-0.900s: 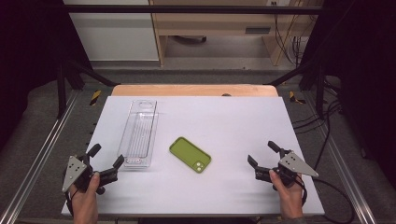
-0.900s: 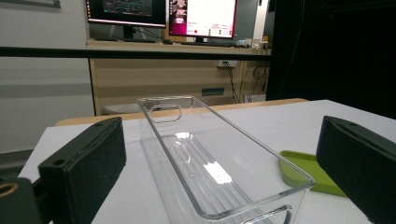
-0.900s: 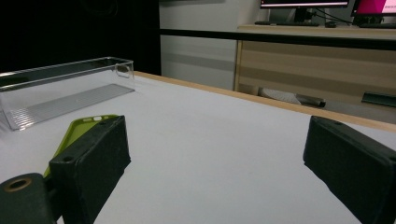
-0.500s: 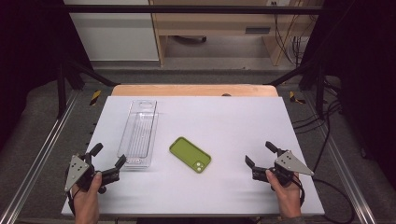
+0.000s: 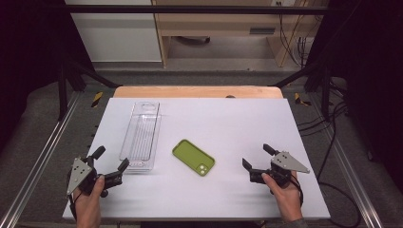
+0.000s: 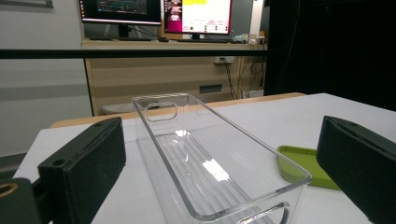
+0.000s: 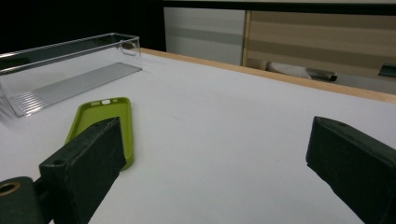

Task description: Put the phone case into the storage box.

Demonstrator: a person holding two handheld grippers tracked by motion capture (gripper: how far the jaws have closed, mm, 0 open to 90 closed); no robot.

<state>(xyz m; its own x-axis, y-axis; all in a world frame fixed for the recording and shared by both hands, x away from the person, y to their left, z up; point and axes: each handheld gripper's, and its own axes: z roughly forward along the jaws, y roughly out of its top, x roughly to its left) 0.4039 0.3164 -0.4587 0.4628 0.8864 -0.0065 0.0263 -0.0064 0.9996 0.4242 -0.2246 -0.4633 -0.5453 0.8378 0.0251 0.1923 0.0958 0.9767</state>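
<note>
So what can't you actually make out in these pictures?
- Green phone case: in the left gripper view its far end is hidden behind the jaw; in the right gripper view a jaw covers its near corner.
- Clear bin: cut off by the left edge of the right gripper view.
- Monitor text: too small to read, left gripper view.

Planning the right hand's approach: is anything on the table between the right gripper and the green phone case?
Nothing visible: bare white table lies between the open right gripper and the green phone case.
</note>
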